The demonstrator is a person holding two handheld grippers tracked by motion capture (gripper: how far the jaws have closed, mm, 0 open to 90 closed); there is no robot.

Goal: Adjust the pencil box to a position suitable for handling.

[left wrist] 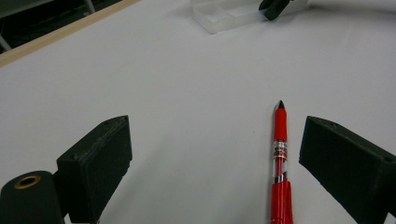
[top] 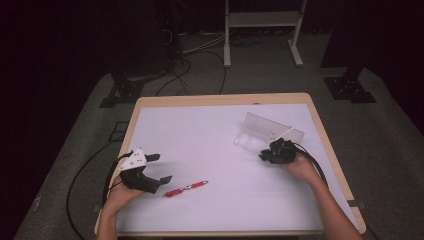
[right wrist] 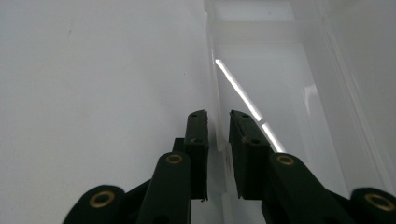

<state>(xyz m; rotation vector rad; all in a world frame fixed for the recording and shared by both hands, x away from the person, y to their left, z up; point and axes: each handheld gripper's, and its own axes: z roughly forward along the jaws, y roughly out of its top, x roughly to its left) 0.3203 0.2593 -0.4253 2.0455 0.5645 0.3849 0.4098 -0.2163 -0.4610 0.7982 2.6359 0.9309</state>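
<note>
A red pen point(top: 185, 189) lies on the white table top point(top: 200, 130) near the front. My left gripper point(top: 161, 168) hovers just left of it, open; in the left gripper view the pen point(left wrist: 279, 154) lies between the jaws, close to the right one, tip pointing away, and the left gripper point(left wrist: 215, 158) holds nothing. A clear plastic box point(top: 260, 131) with its lid standing up sits at the right. My right gripper point(top: 264, 155) is at its near end. In the right gripper view the right gripper point(right wrist: 218, 116) is shut on the box's thin side wall point(right wrist: 212, 84).
The table's wooden edge point(top: 220, 99) frames the white top. Cables trail off both grippers to the floor. A white frame stand point(top: 262, 30) is on the floor beyond the table. The clear box point(left wrist: 219, 16) and the right gripper point(left wrist: 273, 5) appear far off in the left gripper view.
</note>
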